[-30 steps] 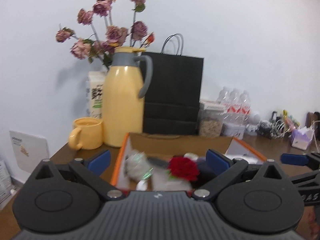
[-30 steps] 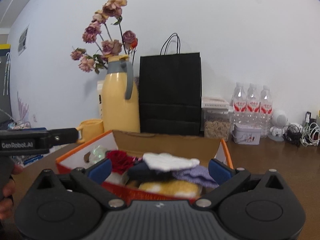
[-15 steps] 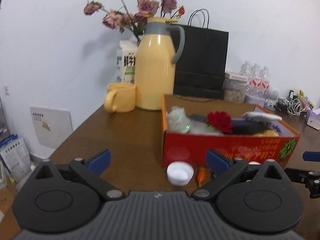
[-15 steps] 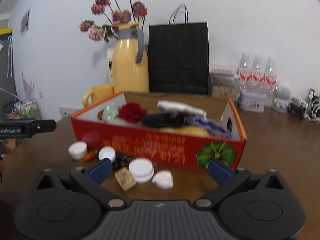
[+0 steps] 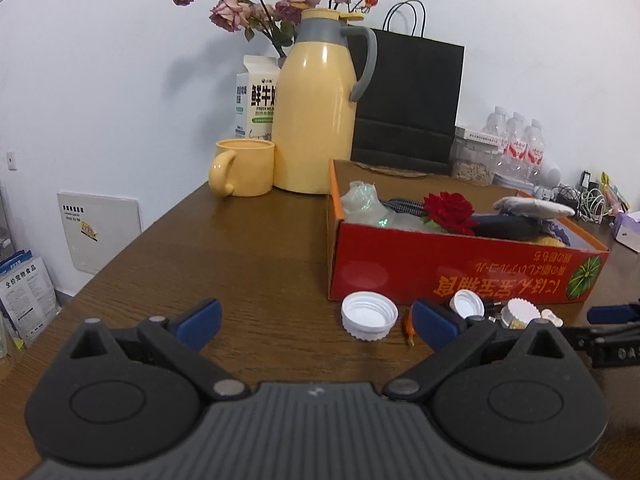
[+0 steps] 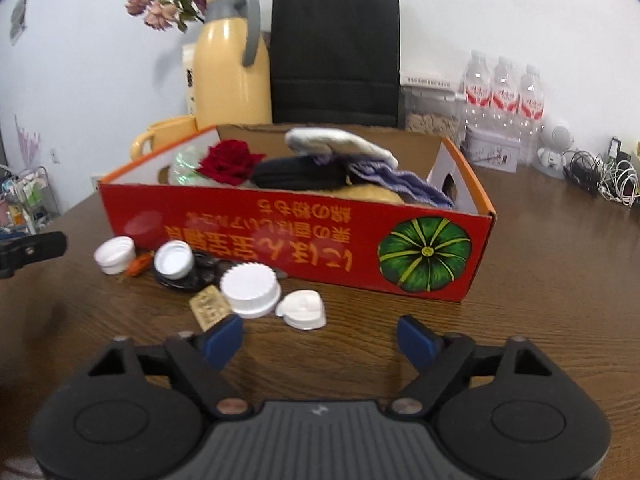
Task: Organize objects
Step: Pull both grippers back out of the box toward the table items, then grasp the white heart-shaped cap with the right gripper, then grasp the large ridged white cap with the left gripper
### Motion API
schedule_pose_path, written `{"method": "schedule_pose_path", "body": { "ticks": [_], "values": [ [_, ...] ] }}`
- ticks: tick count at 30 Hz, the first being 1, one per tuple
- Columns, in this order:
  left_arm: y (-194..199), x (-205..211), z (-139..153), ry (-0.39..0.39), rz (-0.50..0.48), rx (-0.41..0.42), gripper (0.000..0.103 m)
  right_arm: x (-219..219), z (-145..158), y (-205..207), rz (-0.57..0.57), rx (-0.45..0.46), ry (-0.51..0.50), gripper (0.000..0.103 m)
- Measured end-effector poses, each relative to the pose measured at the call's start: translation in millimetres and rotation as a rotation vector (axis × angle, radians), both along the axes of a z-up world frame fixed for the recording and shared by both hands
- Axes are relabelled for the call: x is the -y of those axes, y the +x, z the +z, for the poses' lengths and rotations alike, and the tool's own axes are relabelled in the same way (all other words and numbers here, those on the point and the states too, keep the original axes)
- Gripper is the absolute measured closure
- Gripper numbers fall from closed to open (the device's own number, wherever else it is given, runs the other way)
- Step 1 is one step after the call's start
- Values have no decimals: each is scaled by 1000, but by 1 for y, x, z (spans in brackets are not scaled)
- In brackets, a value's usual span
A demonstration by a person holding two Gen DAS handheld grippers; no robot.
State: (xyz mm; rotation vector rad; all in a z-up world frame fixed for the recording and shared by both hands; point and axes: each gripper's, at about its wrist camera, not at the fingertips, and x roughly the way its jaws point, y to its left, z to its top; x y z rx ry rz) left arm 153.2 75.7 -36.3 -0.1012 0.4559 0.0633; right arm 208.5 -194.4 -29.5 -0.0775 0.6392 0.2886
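My right gripper (image 6: pixel 320 338) jaws just narrowing yet apart, empty, white heart piece (image 6: pixel 303 309) at eleven o'clock, left gripper (image 5: pixel 316 320) agape, empty, red box (image 6: pixel 296 236) at twelve

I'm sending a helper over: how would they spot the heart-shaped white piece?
Find the red box on the table. Loose white caps lie before its front wall; the heart-shaped piece is rightmost, the only one not round.

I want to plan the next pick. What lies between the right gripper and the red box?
In the right wrist view, the right gripper is open and empty. Before the red box lie a ridged white cap, a white heart-shaped piece and a small tan block on the table.
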Motion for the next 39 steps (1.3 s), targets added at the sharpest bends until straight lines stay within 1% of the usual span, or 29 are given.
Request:
{"method": "schedule_pose_path", "body": {
  "ticks": [3,4,6,7,8,9,11,12,17,19,23,28,30,34,36,39],
  "values": [
    [0,-3,-1,-22,-2,-1,0,-2,-2,13,7,-18,-20,33],
    [0,-4,-1,-27,1,-2,0,-3,-4,17,9,-26,-22,39],
    [1,-5,-1,-38,4,-8,0,-2,-4,22,12,-30,-2,44],
    [2,-5,-1,-44,4,-11,0,-2,-4,23,12,-26,-1,48],
    [3,-6,-2,-50,2,-16,0,-2,-5,23,14,-21,1,55],
    [3,-6,-2,-54,3,-20,0,-2,-5,23,23,-14,7,59],
    [4,-6,-3,-56,7,-26,0,-5,-5,21,51,-4,10,75],
    [4,-6,-3,-59,6,-25,0,-6,-6,20,66,-2,11,78],
    [5,-7,-4,-61,14,-38,0,-9,-5,16,85,7,9,79],
    [7,-7,-5,-64,17,-54,0,-9,-3,13,81,29,10,79],
    [12,-7,-8,-73,5,-86,0,-11,5,-1,68,124,1,79],
    [21,1,-9,-24,0,-132,0,-8,14,-19,38,252,-4,79],
    [31,3,-9,-26,-22,-167,0,-6,16,-26,35,290,-2,79],
    [54,2,-13,-33,7,-237,0,-6,19,-32,42,322,-2,79],
    [59,3,-14,-28,17,-243,0,-5,19,-33,47,323,1,79],
    [63,8,-15,-22,5,-243,0,-4,19,-33,52,322,7,79]
  ]
}}
